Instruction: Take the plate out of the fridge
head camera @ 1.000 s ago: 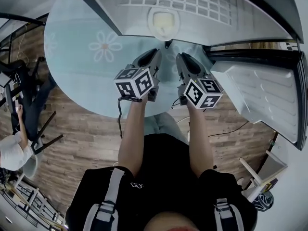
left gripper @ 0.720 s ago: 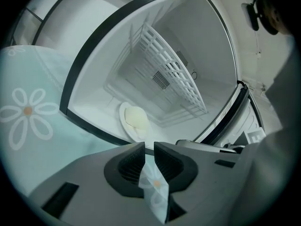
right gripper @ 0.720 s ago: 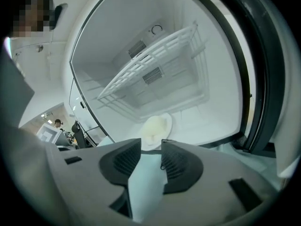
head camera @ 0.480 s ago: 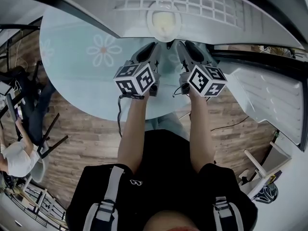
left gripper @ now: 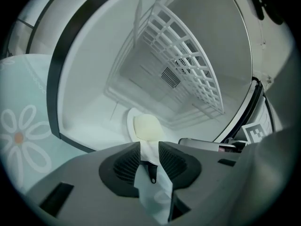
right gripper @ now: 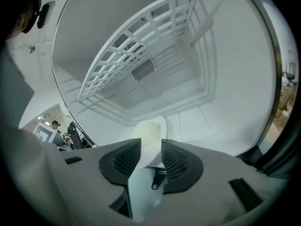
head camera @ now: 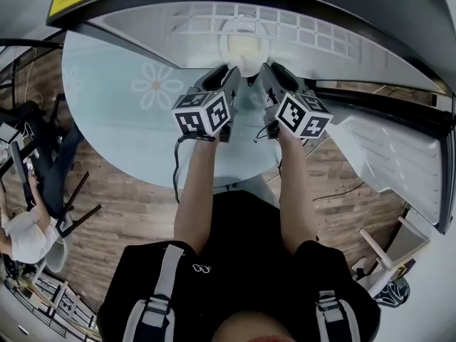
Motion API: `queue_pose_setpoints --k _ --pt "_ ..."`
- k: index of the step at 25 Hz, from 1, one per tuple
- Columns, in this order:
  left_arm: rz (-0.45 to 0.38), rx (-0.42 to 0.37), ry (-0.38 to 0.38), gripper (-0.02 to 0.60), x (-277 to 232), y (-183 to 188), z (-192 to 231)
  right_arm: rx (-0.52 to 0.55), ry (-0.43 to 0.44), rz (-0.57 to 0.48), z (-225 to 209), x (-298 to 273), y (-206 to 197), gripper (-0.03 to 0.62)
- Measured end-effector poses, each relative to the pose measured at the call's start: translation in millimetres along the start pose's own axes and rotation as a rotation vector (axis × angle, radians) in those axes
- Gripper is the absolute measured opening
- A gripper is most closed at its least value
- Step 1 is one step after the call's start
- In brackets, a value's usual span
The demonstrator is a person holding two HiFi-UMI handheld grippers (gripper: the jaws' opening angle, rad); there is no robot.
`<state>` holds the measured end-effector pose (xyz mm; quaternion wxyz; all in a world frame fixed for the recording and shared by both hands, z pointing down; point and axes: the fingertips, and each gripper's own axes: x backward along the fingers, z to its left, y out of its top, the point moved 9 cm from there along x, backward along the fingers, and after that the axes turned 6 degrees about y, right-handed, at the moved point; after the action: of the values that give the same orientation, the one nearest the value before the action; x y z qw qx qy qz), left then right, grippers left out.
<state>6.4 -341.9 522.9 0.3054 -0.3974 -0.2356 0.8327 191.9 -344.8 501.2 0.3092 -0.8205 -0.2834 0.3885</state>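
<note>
White plate (left gripper: 130, 126) with a pale yellow lump (left gripper: 146, 126) on it sits on the fridge (left gripper: 89, 79) floor, centred and close to the front edge, under the wire shelf (left gripper: 188, 74). We have the left gripper (left gripper: 149, 147) at the plate's near rim. Its jaws are opening, the gap is slim, the rim shows through it and the pads are not clamped on anything. Our right gripper (right gripper: 151, 145) is just beside it at the same rim, jaws apart by a similar narrow gap, gripping nothing.

Plate (left gripper: 130, 121) nr rim hidden; fridge (head camera: 142, 21) top cropped.
</note>
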Motion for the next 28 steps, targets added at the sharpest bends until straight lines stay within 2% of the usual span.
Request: queue_pose_setpoints --k 4,6,11,14,19,23,26,28 --pt "0.005 -0.009 0.028 0.129 -6.2 5.6 2.1 -0.007 -0.004 0.020 -5.3 -12.5 -0.7 0.140" --pt "0.000 -0.005 0.045 0.129 -8.7 10.5 3.1 -0.015 -0.021 0.014 -9.6 -16.6 0.4 0.160" --pt "0.017 -0.036 0.142 0.130 -11.8 18.7 12.3 -0.029 -0.026 0.010 -17.7 -25.1 1.9 0.181" --pt "0.024 0.000 0.124 0.130 -17.2 18.4 16.0 -0.022 -0.021 0.018 -19.3 -30.7 3.7 0.181" --pt "0.032 0.017 0.099 0.130 -24.2 19.1 15.0 -0.031 -0.015 0.033 -17.8 -37.1 4.6 0.179" --pt "0.028 0.033 0.095 0.129 -25.9 17.8 13.9 -0.033 -0.011 0.035 -15.8 -40.3 3.6 0.161" --pt "0.024 0.033 0.103 0.119 -26.2 15.3 13.7 -0.060 -0.040 0.027 -18.5 -39.8 2.0 0.105" --pt "0.013 0.025 0.120 0.089 -24.8 14.5 14.0 -0.091 -0.045 0.022 -19.1 -38.5 0.0 0.073"
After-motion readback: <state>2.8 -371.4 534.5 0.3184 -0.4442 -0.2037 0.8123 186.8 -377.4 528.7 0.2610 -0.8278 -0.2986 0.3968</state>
